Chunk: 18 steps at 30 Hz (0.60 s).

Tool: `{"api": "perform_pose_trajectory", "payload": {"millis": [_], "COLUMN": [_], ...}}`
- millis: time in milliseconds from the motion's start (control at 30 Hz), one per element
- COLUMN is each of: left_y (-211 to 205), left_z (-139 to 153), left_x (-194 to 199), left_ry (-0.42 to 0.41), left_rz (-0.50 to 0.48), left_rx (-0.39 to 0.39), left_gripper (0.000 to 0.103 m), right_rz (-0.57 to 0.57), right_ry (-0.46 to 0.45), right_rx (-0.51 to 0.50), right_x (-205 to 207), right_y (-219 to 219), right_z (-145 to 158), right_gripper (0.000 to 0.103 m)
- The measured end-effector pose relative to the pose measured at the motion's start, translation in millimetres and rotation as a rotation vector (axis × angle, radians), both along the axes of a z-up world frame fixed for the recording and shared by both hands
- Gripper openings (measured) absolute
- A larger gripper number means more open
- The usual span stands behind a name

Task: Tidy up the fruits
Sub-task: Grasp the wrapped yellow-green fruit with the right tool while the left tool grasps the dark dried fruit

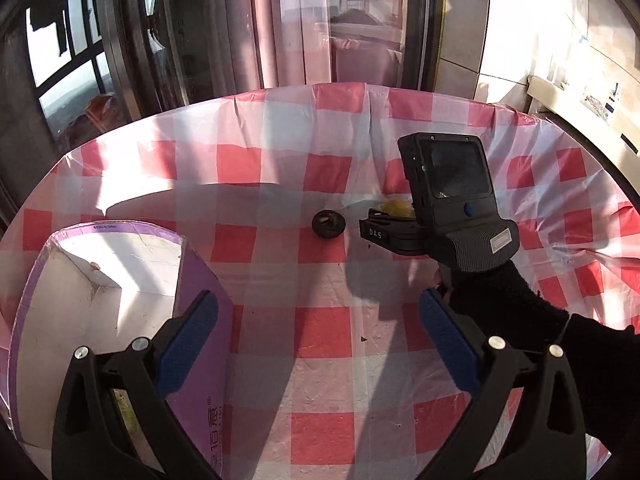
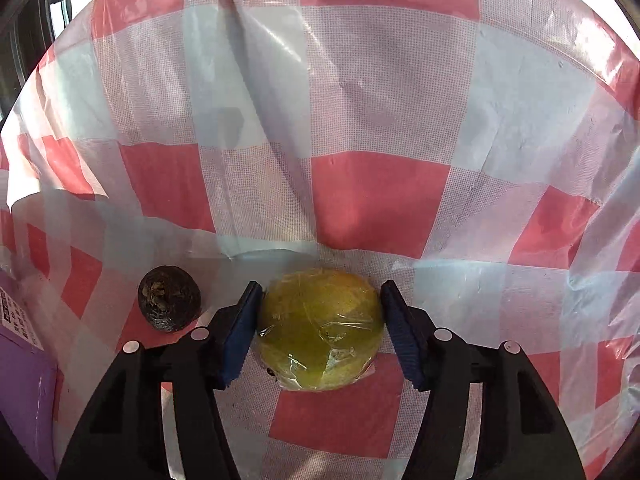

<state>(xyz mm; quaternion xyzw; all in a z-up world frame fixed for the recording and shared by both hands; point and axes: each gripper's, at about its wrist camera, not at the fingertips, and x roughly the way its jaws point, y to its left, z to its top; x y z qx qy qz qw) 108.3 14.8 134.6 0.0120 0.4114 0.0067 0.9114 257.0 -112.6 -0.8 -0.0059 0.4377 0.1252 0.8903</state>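
A yellow-green round fruit wrapped in plastic film (image 2: 320,330) lies on the red-and-white checked tablecloth (image 2: 360,200). My right gripper (image 2: 320,324) is open with its blue pads on either side of the fruit, the left pad touching or nearly touching it. In the left wrist view the right gripper (image 1: 384,228) covers most of that fruit (image 1: 396,207). A small dark round fruit (image 2: 169,304) lies left of it, also seen in the left wrist view (image 1: 328,223). My left gripper (image 1: 316,344) is open and empty, above the cloth beside an open purple box (image 1: 200,280).
The purple box has a white inside (image 1: 80,304) and stands at the table's left; its corner shows in the right wrist view (image 2: 24,380). Behind the table are a pink curtain (image 1: 296,40) and dark window frames (image 1: 120,40). The cloth is wrinkled at the far edge.
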Motion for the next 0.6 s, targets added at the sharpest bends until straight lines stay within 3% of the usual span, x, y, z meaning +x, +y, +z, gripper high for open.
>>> {"api": "perform_pose_trajectory", "payload": {"millis": [267,500,567,600], "left_y": [-17.9,-0.7,1.4,-0.4], "left_z": [-72.7,-126.8,-127.5,-125.9], "left_x": [108.0,186.1,189.8,189.0], "left_ry": [0.112,0.215,0.192,0.183], "left_rz": [-0.030,0.084,0.092,0.083], "left_rx": [-0.016,-0.015,-0.031,-0.030], "left_gripper": [0.101,0.099,0.095,0.083], "right_rz": [-0.100,-0.133,-0.130,-0.130], "right_ry": [0.016,0.015,0.011,0.008], "right_rx": [0.084,0.117,0.117,0.118], "right_x": [-91.1,-139.4,-139.7,-140.8], "right_y": [-95.9,-133.7,-136.8,-137.6], "right_z": [-2.3,-5.4,-7.0,-7.1], "right_gripper": [0.060,0.060,0.060,0.060]}}
